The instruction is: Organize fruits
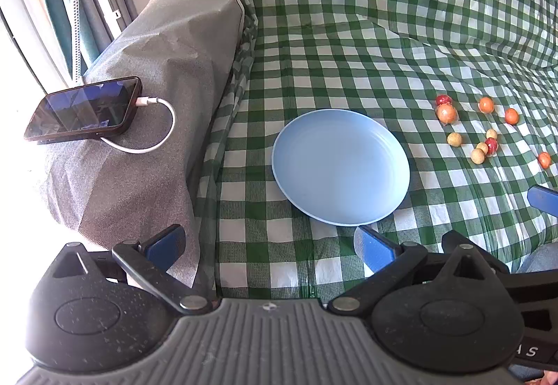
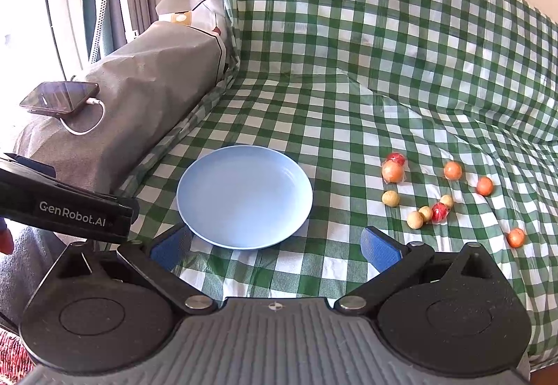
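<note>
White "GenRobot.AI" lettering on left gripper (image 2: 66,207) beside blue plate (image 2: 244,196)

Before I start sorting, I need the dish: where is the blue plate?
The blue plate lies mid-frame in both views on the checked cloth, left of the scattered fruits.

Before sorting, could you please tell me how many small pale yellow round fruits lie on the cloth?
4 pale fruits, right of the round light blue plate: one alone nearest it, three by a red fruit. None looks hidden.
</note>
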Available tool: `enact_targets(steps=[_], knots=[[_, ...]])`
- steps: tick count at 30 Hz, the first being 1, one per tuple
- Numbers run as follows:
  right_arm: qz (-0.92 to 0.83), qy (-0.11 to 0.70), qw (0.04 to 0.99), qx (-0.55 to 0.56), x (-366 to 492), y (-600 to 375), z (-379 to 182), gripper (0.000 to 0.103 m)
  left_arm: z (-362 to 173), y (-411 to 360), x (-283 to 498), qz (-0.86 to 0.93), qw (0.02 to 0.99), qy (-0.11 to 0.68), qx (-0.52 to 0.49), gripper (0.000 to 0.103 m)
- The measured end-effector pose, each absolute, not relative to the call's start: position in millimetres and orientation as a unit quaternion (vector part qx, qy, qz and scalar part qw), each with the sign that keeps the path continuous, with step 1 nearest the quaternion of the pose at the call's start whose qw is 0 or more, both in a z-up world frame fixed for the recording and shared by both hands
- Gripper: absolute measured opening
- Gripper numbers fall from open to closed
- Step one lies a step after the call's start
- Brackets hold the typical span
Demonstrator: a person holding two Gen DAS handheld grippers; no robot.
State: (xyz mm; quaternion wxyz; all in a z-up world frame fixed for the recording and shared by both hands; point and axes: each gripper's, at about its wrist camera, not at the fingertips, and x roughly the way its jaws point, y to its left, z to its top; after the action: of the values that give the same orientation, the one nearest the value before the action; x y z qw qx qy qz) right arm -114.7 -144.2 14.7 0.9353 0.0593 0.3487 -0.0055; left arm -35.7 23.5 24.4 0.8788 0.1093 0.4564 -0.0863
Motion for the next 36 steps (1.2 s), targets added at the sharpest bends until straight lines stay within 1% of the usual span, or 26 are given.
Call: enact_targets(steps=[36], knots=[[0.000,0.358,0.931,0.068,-110.7,-148.0,11.1,0.103,23.0,28.3,-33.4,-0.081,0.878,0.459,0.106,0.103]])
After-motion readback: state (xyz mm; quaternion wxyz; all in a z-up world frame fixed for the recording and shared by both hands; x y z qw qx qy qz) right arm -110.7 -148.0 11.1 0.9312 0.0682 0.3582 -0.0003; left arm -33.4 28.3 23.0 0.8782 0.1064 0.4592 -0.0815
